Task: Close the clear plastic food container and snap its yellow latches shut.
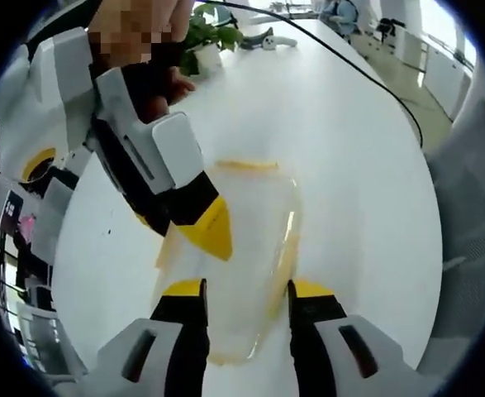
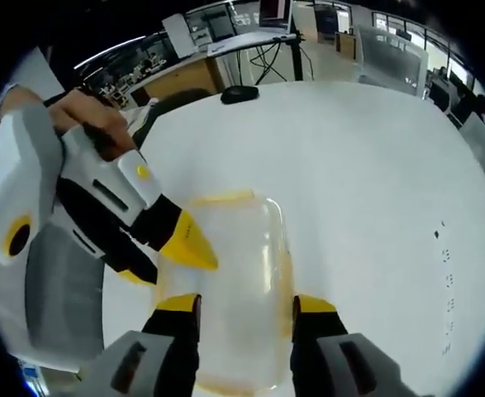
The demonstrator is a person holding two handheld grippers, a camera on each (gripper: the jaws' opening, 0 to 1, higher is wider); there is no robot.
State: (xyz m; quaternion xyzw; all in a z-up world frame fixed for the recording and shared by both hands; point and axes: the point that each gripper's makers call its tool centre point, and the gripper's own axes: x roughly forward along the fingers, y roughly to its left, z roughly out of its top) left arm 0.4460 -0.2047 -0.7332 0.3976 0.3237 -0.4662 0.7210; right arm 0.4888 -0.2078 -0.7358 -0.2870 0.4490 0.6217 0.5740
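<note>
While the left tool (image 1: 246, 291) stood spread astride the container (image 1: 242, 248) on the white worktop (image 1: 349, 165), the right tool's yellow tip touched its lid. Right gripper view: right tool (image 2: 246, 306) spread too, container (image 2: 234, 273) btw jaws, left tool (image 2: 184, 244) on its edge.

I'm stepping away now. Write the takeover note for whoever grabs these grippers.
Left gripper: open, jaws either side of the near end of the clear container on the white table.
Right gripper: open, jaws straddling the container's opposite end.
Each gripper's yellow tip reaches in at the container's side in the other's view.
Done: lid seems to sit on the container.
Left: yellow latches can't be confirmed snapped; press each one and check.
</note>
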